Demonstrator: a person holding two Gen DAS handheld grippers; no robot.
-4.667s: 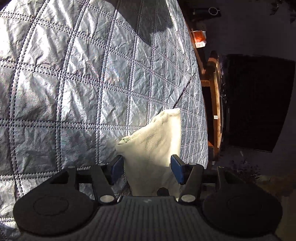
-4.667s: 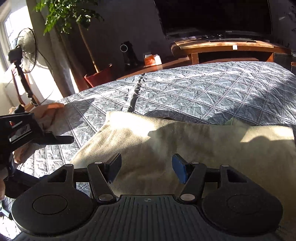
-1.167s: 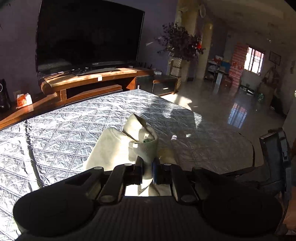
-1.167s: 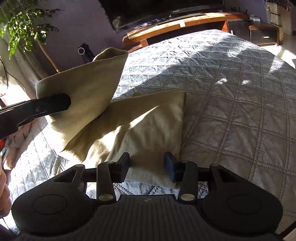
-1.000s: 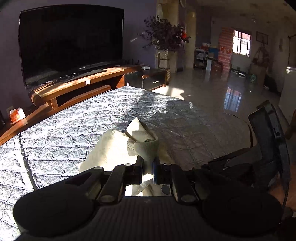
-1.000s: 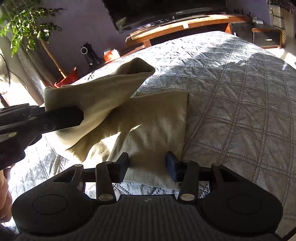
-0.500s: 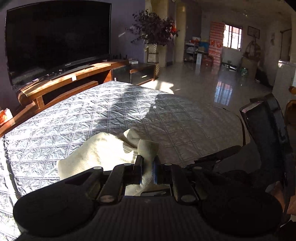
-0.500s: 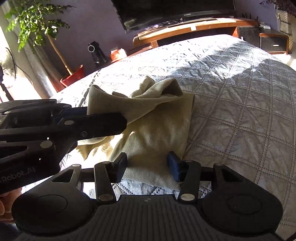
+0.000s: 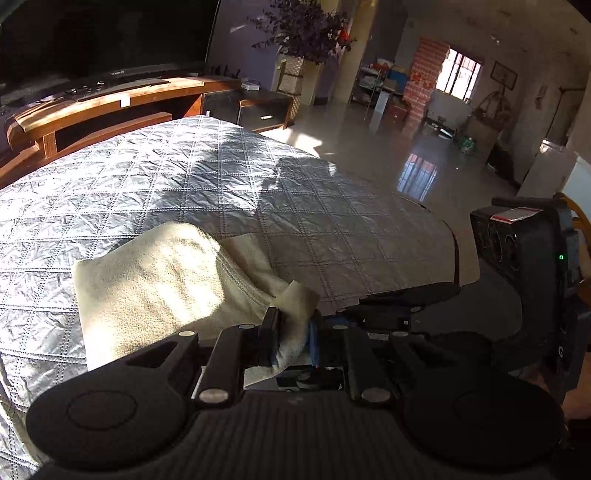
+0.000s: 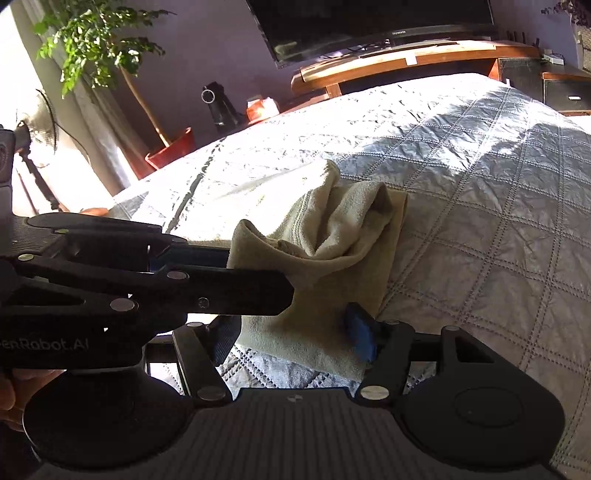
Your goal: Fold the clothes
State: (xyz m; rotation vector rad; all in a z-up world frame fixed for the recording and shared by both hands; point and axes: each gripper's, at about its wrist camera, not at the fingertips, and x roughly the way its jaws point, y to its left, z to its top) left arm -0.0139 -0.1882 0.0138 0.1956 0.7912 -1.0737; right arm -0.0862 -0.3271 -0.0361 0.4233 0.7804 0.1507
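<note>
Left gripper jaws pinching beige garment corner, right gripper jaws spread, garment lying lengthwise toward TV stand

Cream garment; silver-grey diamond-quilted bedspread; black hand-held gripper, blue pads.

quilted bedspread, television, potted plant

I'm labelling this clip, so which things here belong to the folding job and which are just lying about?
Job: beige garment, left tool clamping its corner, right tool open over it, quilted bed cover.
Lying about: television, wooden stand, potted plant, fan.
</note>
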